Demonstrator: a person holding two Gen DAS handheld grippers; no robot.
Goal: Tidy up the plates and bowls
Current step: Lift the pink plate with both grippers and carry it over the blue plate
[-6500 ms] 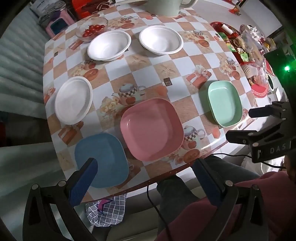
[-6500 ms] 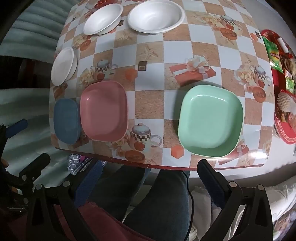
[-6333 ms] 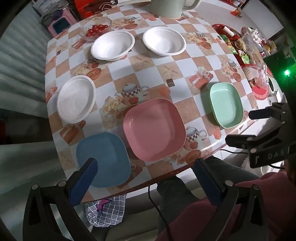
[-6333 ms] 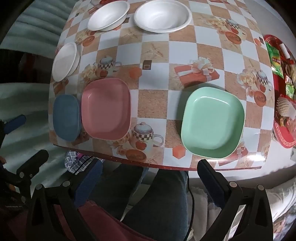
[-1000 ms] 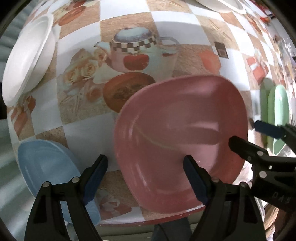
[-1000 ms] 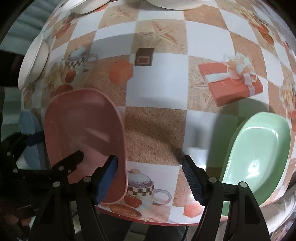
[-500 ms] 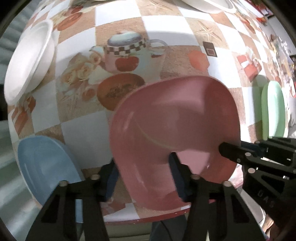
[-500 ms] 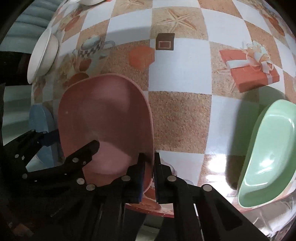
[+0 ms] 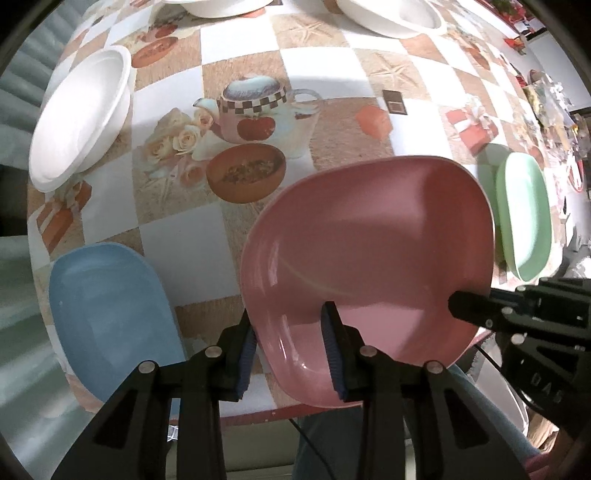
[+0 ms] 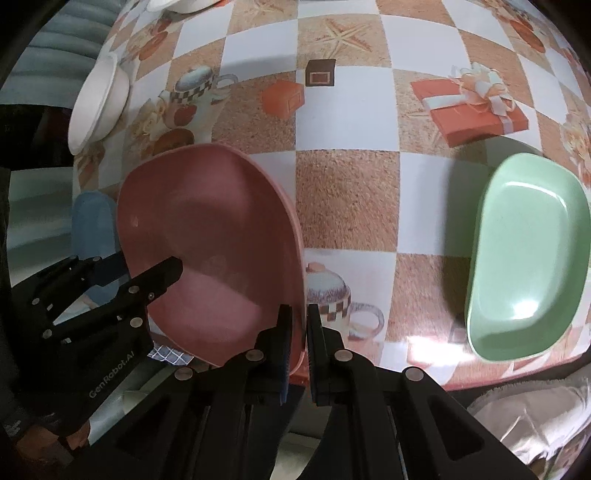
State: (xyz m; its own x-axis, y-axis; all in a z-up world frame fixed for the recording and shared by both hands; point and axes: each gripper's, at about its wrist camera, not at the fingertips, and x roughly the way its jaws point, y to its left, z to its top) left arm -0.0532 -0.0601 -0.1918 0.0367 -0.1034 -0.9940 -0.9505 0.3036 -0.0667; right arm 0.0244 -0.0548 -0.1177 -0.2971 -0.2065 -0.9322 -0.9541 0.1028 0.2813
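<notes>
A pink square plate [image 9: 369, 251] is held at the table's near edge by both grippers and sits raised off the cloth. My left gripper [image 9: 290, 343] has its jaws closing on the plate's near-left rim, one pad outside and one inside. My right gripper [image 10: 299, 332] is shut on the plate's [image 10: 210, 236] right rim. In the left wrist view the right gripper's fingertip [image 9: 460, 304] lies on the plate's right side. A blue plate [image 9: 110, 314] lies left of the pink one, a green plate [image 10: 528, 258] to the right. A white bowl [image 9: 81, 114] rests at the far left.
Two more white bowls [image 9: 391, 14] stand at the table's far side. The checked tablecloth [image 10: 347, 206] is bare between the pink and green plates. The table's near edge [image 10: 480, 373] runs just under the grippers, with a person's legs below it.
Both grippers came down from high above the table and closed on the pink plate's rims. Over the last second the plate has lifted slightly off the cloth.
</notes>
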